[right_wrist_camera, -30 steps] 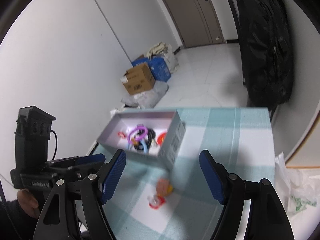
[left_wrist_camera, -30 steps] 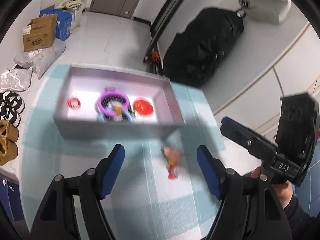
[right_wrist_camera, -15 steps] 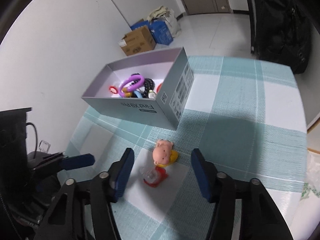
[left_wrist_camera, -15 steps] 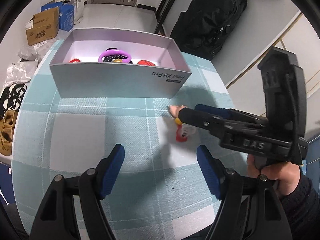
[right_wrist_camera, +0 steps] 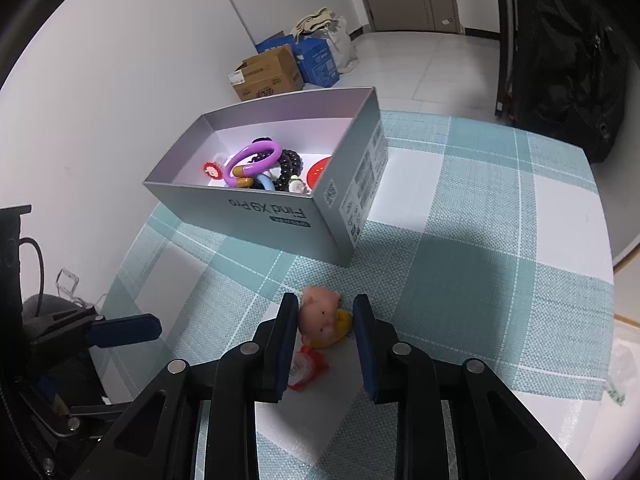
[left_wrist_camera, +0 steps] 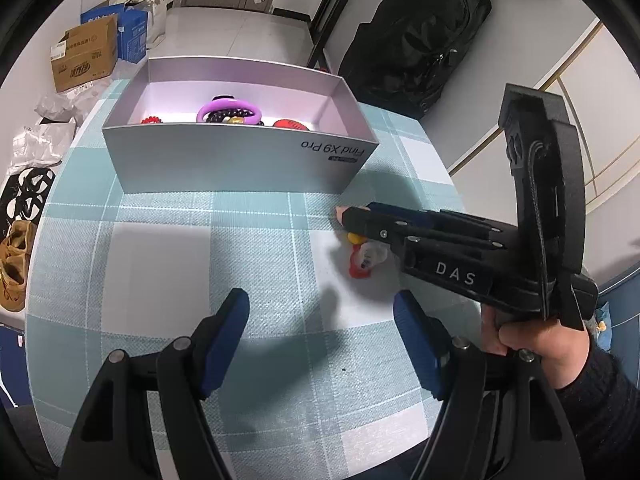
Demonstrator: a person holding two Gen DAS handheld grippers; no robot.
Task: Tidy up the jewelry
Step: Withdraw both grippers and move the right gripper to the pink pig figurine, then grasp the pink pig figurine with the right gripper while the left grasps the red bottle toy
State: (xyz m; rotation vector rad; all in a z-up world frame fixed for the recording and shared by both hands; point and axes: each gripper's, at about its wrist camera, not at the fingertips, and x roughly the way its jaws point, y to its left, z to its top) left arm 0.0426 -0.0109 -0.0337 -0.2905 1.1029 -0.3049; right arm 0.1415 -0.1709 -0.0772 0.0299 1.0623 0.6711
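The small pink pig-faced rubber charm (right_wrist_camera: 320,316) lies on the table between the blue pads of your right tongs (right_wrist_camera: 325,344). It has a round pale-pink head with tiny dark eyes and a snout, and a yellow piece (right_wrist_camera: 342,326) sits tight against the head's right side. Just below it lies a red frilly-edged clear plastic tag (right_wrist_camera: 306,368), partly tucked under the left pad. Your right tongs have just been closing on the pig; the left pad looks to meet the head and the right pad the yellow piece, though I cannot tell whether they press yet. From the left wrist view only a sliver of pink, a bit of yellow and the red tag (left_wrist_camera: 362,258) show past the black finger of those tongs.

Just beyond the pig stands the open silver-grey cardboard phone box (right_wrist_camera: 280,216), well short of touching it. Inside lie a purple plastic bangle (right_wrist_camera: 252,158), a black bead bracelet (right_wrist_camera: 290,168), a small red frilly charm (right_wrist_camera: 211,169) and a red round disc (right_wrist_camera: 318,170).

Your left tongs (left_wrist_camera: 322,338) hover spread wide over the teal-and-white checked tablecloth (left_wrist_camera: 160,240), with nothing between their pads. Your right hand (left_wrist_camera: 536,344), in a dark sleeve, grips the other handle.

On the floor past the table sit a brown cardboard carton (right_wrist_camera: 266,74) and a black bag (left_wrist_camera: 416,36).
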